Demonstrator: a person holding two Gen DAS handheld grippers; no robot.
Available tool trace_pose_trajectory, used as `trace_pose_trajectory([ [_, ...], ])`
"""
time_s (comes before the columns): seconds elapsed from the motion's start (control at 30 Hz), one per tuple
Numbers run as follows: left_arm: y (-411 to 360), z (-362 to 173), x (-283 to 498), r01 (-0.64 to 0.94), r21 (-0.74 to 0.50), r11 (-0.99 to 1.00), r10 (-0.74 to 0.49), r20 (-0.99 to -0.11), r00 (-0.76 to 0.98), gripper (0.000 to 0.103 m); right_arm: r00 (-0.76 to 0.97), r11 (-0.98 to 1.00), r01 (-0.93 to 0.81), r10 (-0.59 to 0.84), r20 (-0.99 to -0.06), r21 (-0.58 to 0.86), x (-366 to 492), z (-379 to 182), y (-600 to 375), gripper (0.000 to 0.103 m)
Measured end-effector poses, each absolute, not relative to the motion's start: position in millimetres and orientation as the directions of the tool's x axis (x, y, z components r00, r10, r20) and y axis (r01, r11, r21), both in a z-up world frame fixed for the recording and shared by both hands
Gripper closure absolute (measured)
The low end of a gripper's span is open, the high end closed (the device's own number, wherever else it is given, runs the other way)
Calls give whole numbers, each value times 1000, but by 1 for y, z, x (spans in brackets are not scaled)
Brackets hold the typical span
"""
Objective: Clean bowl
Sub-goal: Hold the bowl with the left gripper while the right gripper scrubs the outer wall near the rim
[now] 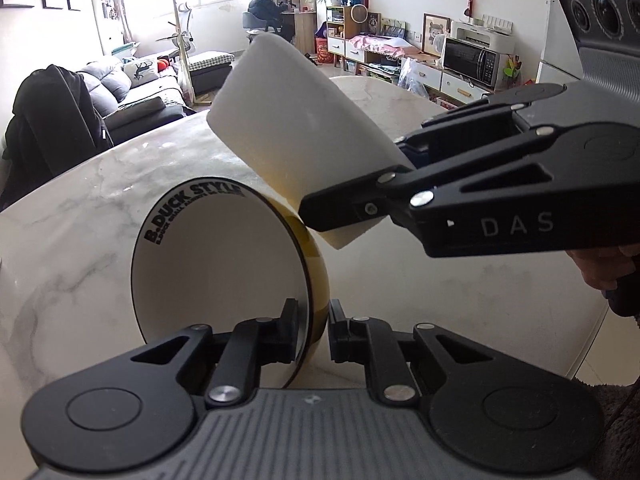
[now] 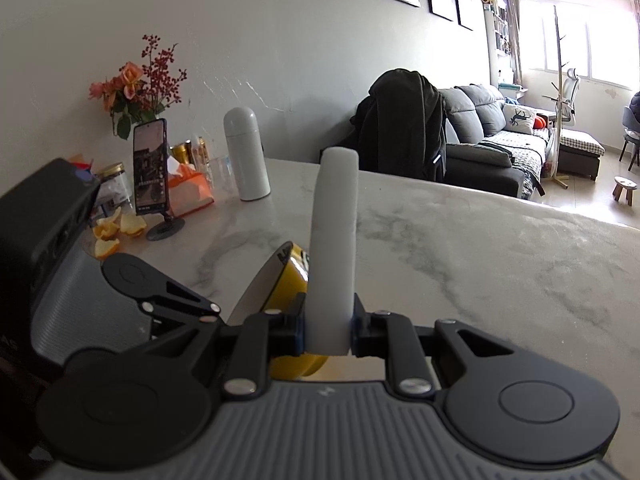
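Observation:
The bowl [image 1: 224, 276] is yellow outside and white inside, with black "B.DUCK STYLE" lettering at its rim. It is tipped on its side above the marble table [image 1: 80, 200]. My left gripper [image 1: 313, 326] is shut on the bowl's rim, one finger inside and one outside. My right gripper [image 1: 360, 196] comes in from the right, shut on a white sponge [image 1: 296, 120] that rests against the bowl's yellow outer wall. In the right wrist view the right gripper [image 2: 329, 330] holds the sponge [image 2: 334, 240] upright, with the bowl [image 2: 280, 280] just left of it.
At the table's far left stand a white flask [image 2: 246, 156], a phone on a stand [image 2: 150, 172], a tissue pack [image 2: 188, 192], jars, a flower vase [image 2: 132, 92] and orange peels [image 2: 116, 232]. A chair with a dark coat [image 2: 400, 128] stands at the far edge.

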State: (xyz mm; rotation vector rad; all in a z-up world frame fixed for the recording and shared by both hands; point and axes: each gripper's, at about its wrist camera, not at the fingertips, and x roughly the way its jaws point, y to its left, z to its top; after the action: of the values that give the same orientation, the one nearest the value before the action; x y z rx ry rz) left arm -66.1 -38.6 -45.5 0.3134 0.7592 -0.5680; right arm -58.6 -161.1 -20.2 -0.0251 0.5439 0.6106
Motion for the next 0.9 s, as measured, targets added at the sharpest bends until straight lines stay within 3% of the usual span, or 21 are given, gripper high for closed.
trace_pose_trajectory([
  [0.43, -36, -45, -65, 586, 61, 808, -369, -724, 584, 88, 685, 805, -586, 554, -474, 92, -65, -11, -153, 82],
  [0.7, -35, -44, -63, 585, 59, 809, -371, -722, 584, 88, 680, 825, -559, 516, -522, 88, -60, -23, -157, 82],
  [0.9, -34, -44, -62, 585, 61, 808, -368, -724, 584, 88, 685, 807, -586, 542, -488, 73, -65, -12, -152, 82],
])
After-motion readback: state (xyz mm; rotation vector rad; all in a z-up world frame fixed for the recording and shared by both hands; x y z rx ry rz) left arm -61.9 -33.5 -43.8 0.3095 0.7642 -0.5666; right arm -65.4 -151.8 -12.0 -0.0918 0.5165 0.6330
